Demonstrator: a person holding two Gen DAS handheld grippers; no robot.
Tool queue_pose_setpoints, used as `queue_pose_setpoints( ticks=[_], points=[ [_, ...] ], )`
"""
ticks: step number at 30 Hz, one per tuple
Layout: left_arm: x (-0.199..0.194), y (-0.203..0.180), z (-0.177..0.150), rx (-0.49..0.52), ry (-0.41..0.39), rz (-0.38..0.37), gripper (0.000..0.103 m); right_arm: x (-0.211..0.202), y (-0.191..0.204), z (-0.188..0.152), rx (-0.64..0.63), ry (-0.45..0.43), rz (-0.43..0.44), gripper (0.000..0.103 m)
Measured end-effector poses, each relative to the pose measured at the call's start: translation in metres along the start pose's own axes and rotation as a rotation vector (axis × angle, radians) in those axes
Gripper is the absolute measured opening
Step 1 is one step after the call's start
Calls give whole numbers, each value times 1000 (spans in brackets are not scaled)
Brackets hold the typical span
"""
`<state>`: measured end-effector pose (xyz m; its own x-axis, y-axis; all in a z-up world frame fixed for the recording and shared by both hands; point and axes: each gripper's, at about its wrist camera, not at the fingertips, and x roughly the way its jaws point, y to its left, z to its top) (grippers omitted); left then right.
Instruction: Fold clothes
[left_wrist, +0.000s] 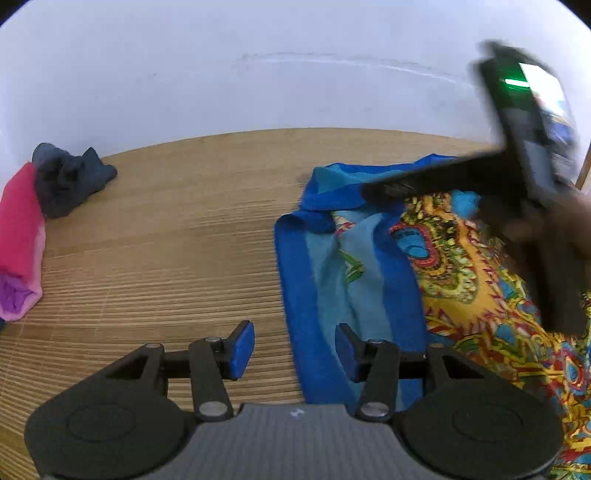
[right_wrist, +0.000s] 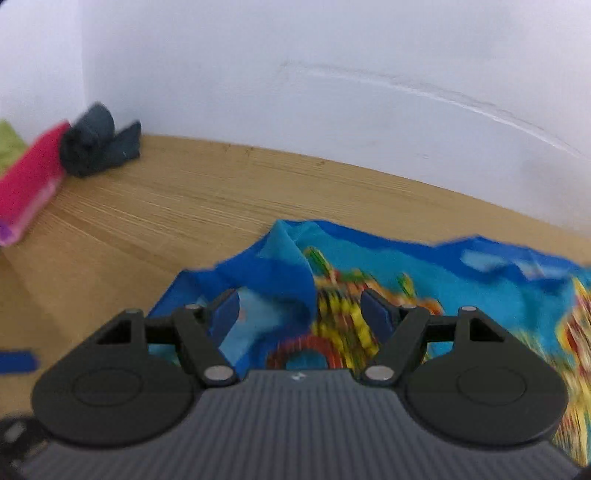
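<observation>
A patterned cloth (left_wrist: 369, 280) with a deep blue border, turquoise field and yellow-red print lies rumpled on the wooden table (left_wrist: 166, 258). My left gripper (left_wrist: 294, 349) is open over the cloth's left border, with its right pad above the blue edge and its left pad above bare wood. Nothing is pinched. The blurred black body of the right hand's tool (left_wrist: 524, 155) crosses the upper right above the cloth. In the right wrist view my right gripper (right_wrist: 301, 314) is open above a raised blue fold of the cloth (right_wrist: 443, 273), and its pads hold nothing.
At the far left a folded pink garment (left_wrist: 18, 236) (right_wrist: 29, 184) lies against a crumpled dark grey one (left_wrist: 66, 184) (right_wrist: 99, 147). A green item (right_wrist: 9, 144) shows behind them. A white wall (left_wrist: 258, 74) closes off the table's back edge.
</observation>
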<state>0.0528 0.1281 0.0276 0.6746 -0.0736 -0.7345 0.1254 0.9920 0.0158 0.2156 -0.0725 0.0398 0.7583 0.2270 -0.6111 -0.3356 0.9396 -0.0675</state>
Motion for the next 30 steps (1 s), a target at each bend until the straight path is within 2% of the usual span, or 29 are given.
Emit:
queue_pose_setpoints(
  ticks=[4, 5, 6, 7, 10, 13, 16, 17, 21, 24, 28, 30],
  points=[
    [13, 10, 10, 20, 10, -2, 51, 42, -7, 10, 59, 67, 48, 71],
    [17, 11, 13, 21, 8, 3, 51, 52, -10, 12, 81, 86, 63, 50],
    [21, 12, 18, 18, 5, 5, 51, 61, -13, 13, 103, 105, 78, 7],
    [24, 14, 22, 14, 2, 2, 51, 68, -17, 14, 132, 114, 91, 4],
    [40, 14, 37, 10, -7, -9, 51, 37, -52, 3, 333, -15, 102, 5],
    [57, 9, 52, 30, -17, -24, 51, -20, -104, -26, 611, -178, 114, 5],
    [74, -4, 68, 93, -37, -43, 51, -84, -148, -73, 814, -306, 24, 5],
    [80, -9, 73, 121, -44, -52, 51, -102, -161, -91, 863, -321, -16, 5],
    [99, -35, 89, 240, -84, -102, 52, -159, -195, -158, 949, -287, -144, 5],
    [116, -50, 101, 298, -104, -137, 54, -181, -206, -201, 1035, -251, -195, 5],
    [141, -67, 116, 364, -93, -229, 54, -185, -205, -239, 1118, -207, -236, 5],
    [151, -73, 118, 408, -83, -222, 55, -178, -200, -245, 1102, -198, -242, 3]
  ],
)
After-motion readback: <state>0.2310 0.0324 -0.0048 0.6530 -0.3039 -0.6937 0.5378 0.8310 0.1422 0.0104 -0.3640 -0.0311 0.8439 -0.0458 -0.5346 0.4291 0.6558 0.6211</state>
